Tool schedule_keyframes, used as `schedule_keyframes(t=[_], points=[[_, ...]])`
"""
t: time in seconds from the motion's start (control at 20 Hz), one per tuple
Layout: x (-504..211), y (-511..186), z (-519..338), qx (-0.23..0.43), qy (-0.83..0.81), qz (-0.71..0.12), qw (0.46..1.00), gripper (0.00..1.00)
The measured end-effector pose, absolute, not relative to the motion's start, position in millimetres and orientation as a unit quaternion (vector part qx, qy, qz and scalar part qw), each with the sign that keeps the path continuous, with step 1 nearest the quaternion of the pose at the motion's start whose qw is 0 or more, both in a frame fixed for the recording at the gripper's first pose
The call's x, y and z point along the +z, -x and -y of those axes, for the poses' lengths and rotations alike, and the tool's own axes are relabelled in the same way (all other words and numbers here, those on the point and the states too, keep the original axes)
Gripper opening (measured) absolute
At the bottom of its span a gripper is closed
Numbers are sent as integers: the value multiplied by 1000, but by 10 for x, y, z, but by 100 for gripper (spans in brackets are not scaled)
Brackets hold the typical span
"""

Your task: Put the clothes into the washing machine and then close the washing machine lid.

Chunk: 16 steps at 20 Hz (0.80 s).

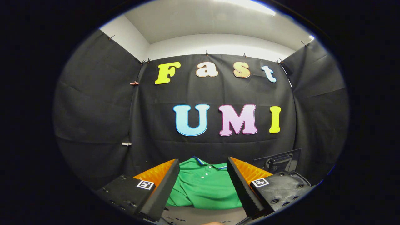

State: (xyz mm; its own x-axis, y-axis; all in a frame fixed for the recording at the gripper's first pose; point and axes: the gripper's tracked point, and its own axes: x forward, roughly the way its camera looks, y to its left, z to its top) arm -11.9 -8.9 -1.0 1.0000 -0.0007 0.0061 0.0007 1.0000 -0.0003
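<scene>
Gripper [203, 175] is held level above the work surface, its two fingers [162, 187] spread wide apart with nothing grasped between them. Neither finger is seen to touch cloth. The wide spread is judged to suit a soft, broad item that has to be gathered in one bite.

A green polo shirt [203, 187] is seen through the gap between the fingers, just ahead of and below them. It lies flat with its collar and buttoned placket turned toward the booth wall. The gripper is lined up on the middle of the garment, which is judged to be an approach stance; the pick-up is not yet made.

The near edge of the shirt is seen to end on a pale surface [200, 215] beneath the fingers. The side edges of the shirt are hidden behind the fingers, so its full spread cannot be told.

Beyond the right finger a dark hinged part with a handle-like fitting [278, 162] is seen; it may belong to the washing machine, but this cannot be confirmed, and whether any lid stands open cannot be told.

Open room is noted ahead of the fingers up to the wall. On the right, clearance beside the dark part is judged tighter.
</scene>
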Motion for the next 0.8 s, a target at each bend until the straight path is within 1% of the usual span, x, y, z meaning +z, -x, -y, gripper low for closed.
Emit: schedule_keyframes(t=[0.4,0.6,0.8], points=[[-4,-36,126,-7,12,-2,1000,97],[-219,-206,131,-15,12,-79,997,97],[-292,-450,142,-20,-3,-132,991,97]])
